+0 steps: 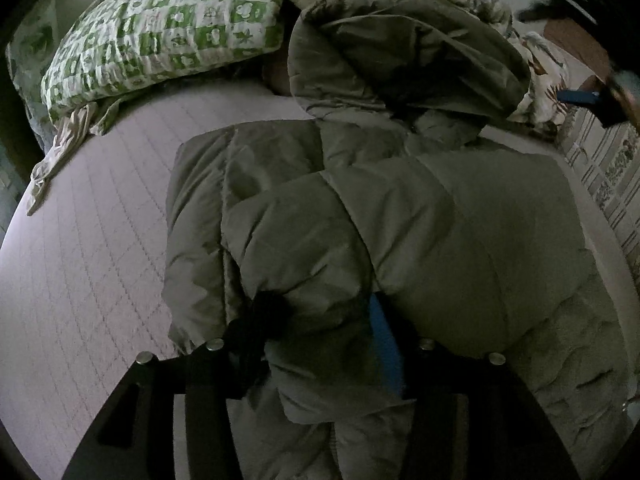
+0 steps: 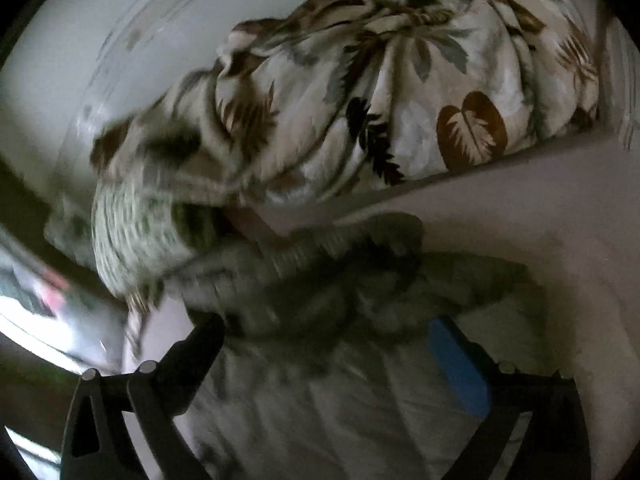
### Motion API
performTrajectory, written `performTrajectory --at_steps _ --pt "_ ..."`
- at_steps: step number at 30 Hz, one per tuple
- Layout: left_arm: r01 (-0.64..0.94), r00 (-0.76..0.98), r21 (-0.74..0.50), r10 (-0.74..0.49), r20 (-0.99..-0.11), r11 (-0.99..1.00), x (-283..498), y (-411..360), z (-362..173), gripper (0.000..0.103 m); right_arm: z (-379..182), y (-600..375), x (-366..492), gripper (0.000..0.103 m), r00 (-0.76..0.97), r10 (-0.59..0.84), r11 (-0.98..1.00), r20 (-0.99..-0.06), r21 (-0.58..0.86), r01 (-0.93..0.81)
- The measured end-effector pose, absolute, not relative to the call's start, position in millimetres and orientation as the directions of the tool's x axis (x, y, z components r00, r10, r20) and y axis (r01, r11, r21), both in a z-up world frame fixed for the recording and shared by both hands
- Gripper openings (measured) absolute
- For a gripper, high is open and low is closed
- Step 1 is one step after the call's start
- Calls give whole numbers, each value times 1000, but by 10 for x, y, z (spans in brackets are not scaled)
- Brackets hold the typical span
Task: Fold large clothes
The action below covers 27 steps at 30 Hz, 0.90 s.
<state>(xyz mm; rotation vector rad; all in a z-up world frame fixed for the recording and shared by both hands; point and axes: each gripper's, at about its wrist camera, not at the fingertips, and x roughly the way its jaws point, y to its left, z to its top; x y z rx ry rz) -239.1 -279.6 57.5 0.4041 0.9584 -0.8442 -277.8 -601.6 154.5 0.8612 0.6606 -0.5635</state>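
Note:
A puffy olive-grey hooded jacket [image 1: 440,220] lies on the bed, its hood [image 1: 400,48] at the far end. In the left wrist view one sleeve [image 1: 304,240] is laid across the body. My left gripper [image 1: 320,328] has the sleeve's end filling the gap between its black finger and its blue pad [image 1: 386,344]. In the blurred right wrist view my right gripper [image 2: 326,328] stands wide open above the jacket [image 2: 320,400], with nothing pressed between its fingers. It also shows small at the right edge of the left wrist view, as the right gripper [image 1: 592,100].
The jacket lies on a pale quilted mattress [image 1: 80,240]. A green-and-white patterned pillow [image 1: 160,32] sits at the far left. A leaf-print duvet [image 2: 400,80] is bunched beyond the hood. The bed's right edge [image 1: 600,220] runs close to the jacket.

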Motion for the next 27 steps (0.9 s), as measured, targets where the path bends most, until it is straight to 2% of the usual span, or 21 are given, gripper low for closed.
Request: performTrajectory --at_steps 5,9,10,11,13,14,15,17,20,27 --pt "787 308 -39 -447 -840 616 -2417 -2811 562 56 1328 -6230 -2459 103 669 -137 376 -730 587 717" --pt "779 286 -76 -460 -841 623 -2383 -2772 614 56 1189 -6266 -2309 100 635 -159 376 -756 549 747" --pt "772 277 -94 -467 -840 628 -2369 -2757 659 56 1145 -6251 -2292 88 638 -151 381 -755 551 742" --pt "764 265 -123 -482 -835 634 -2351 -2739 722 56 1111 -6235 -2298 65 646 -137 387 -751 560 733" --pt "742 242 -191 -523 -817 642 -2305 -2714 867 56 1057 -6207 -2337 42 643 -123 408 -756 552 727" --pt "733 237 -212 -535 -811 647 -2285 -2716 921 56 1047 -6202 -2359 37 643 -123 417 -756 548 725" --pt "721 232 -235 -547 -804 652 -2259 -2722 984 57 1037 -6179 -2409 36 642 -122 431 -757 542 721" --pt "709 232 -257 -561 -795 657 -2216 -2777 1092 59 1055 -6143 -2485 25 647 -119 458 -753 536 709" --pt "713 259 -222 -544 -798 665 -2223 -2941 1188 60 1114 -6050 -2641 16 653 -109 509 -749 523 684" --pt "721 272 -201 -538 -798 663 -2378 -3044 1251 60 1292 -5832 -3079 13 686 -88 594 -722 515 618"
